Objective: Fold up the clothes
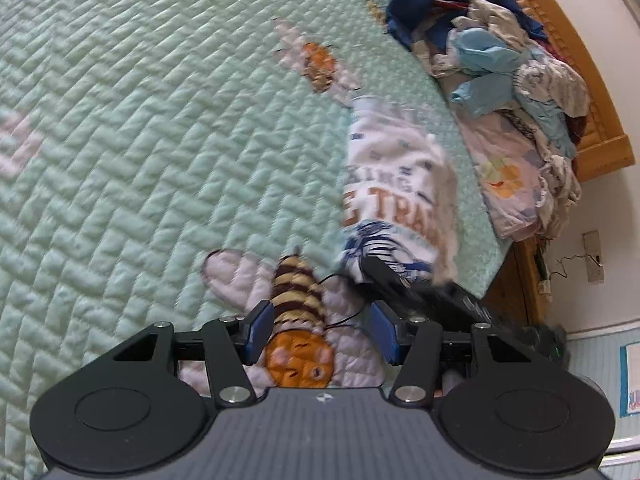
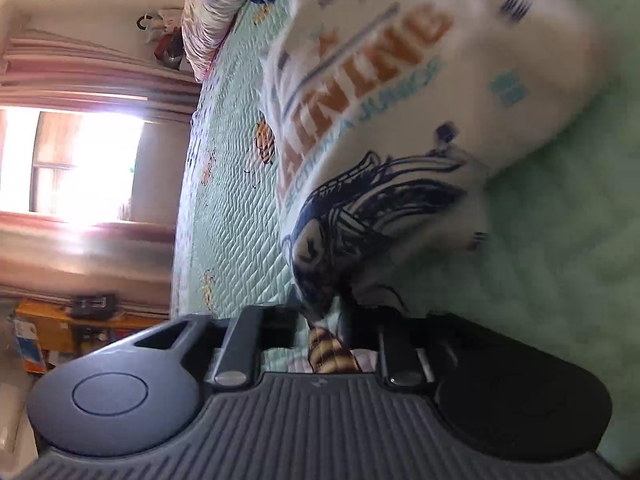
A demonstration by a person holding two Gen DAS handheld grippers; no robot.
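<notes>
A: Left gripper (image 1: 322,334) hangs over the quilt (image 1: 140,140), jaws apart, holding nothing?

B: Yes, free for the next fold. Right gripper (image 2: 326,320) pinches the shirt (image 2: 400,100) by its edge, dangling above the quilt. Pile (image 1: 492,52) waits beyond.

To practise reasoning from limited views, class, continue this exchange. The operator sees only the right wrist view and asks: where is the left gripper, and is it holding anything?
Observer: The left gripper hovers over a striped bee patch on the quilt, jaws open and empty.
Operator: Are more clothes waiting?
Observer: Yes, a jumbled clothes pile lies by the wooden headboard.
Operator: Does my gripper show there?
Observer: Blurred, yes: the right gripper sits at the printed white shirt's near edge.
</notes>
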